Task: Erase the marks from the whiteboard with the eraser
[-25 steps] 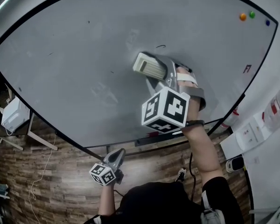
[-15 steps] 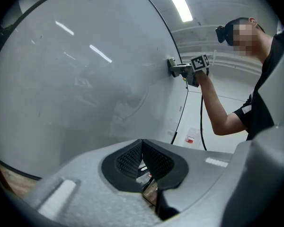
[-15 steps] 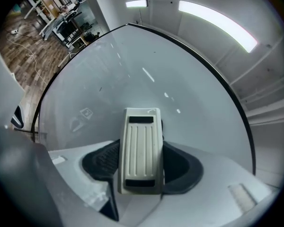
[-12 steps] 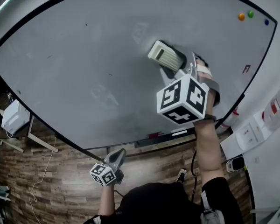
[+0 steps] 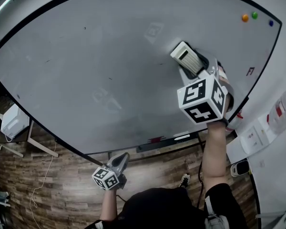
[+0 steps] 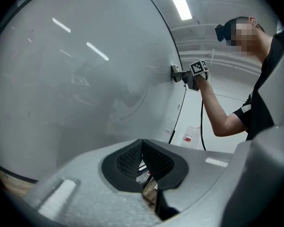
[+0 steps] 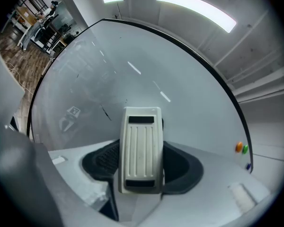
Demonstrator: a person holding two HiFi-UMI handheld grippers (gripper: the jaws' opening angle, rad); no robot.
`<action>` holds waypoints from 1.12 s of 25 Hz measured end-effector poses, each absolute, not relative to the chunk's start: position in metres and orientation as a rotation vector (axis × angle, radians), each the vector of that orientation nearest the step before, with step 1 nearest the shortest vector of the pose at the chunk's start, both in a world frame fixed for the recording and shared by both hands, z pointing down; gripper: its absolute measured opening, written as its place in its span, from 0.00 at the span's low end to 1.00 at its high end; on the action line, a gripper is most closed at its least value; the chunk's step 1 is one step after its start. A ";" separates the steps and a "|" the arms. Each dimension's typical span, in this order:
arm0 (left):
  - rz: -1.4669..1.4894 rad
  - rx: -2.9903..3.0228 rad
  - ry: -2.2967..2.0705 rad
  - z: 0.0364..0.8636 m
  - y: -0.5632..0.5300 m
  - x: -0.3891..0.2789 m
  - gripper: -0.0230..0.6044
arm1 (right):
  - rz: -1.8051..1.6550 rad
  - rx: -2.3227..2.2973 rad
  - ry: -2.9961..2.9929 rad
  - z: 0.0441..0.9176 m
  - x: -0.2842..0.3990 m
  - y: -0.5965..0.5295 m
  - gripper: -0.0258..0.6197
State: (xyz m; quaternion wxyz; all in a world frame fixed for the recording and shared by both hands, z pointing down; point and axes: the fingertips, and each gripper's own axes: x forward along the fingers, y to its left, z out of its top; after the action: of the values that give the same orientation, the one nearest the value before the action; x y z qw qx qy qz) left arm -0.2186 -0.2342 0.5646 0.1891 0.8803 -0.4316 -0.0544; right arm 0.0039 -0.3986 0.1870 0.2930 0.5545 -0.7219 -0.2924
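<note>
Our right gripper (image 5: 195, 66) clamps the eraser (image 5: 185, 55) against the whiteboard (image 5: 86, 56) (right side); our left gripper (image 5: 120, 157) hangs near, jaws together.

Wide open whiteboard (image 5: 86, 56) L of eraser (image 5: 186, 56); magnets (image 5: 245, 17) in top R corner.

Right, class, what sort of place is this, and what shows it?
Probably an office or workshop room: a large wall-mounted whiteboard with coloured magnets, the eraser in the right gripper held to it, ceiling strip lights, and desks and shelving across a wood-pattern floor.
</note>
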 end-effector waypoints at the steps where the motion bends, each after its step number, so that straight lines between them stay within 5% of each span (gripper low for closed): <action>1: -0.152 2.474 -1.213 0.565 -0.234 -0.219 0.05 | -0.778 1.472 -1.926 0.188 0.001 -0.398 0.43; 15: -0.154 2.454 -1.228 0.570 -0.224 -0.226 0.05 | -0.923 1.230 -1.826 0.274 -0.101 -0.376 0.43; 28: -0.138 2.474 -1.206 0.567 -0.227 -0.219 0.05 | -0.691 1.472 -1.973 0.214 0.015 -0.407 0.43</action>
State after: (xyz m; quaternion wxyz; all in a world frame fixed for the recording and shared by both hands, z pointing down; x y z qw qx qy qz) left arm -0.2191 -0.2268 0.5665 0.1919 0.8810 -0.4296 -0.0493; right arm 0.0149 -0.4067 0.2135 0.2881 0.5513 -0.7389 -0.2589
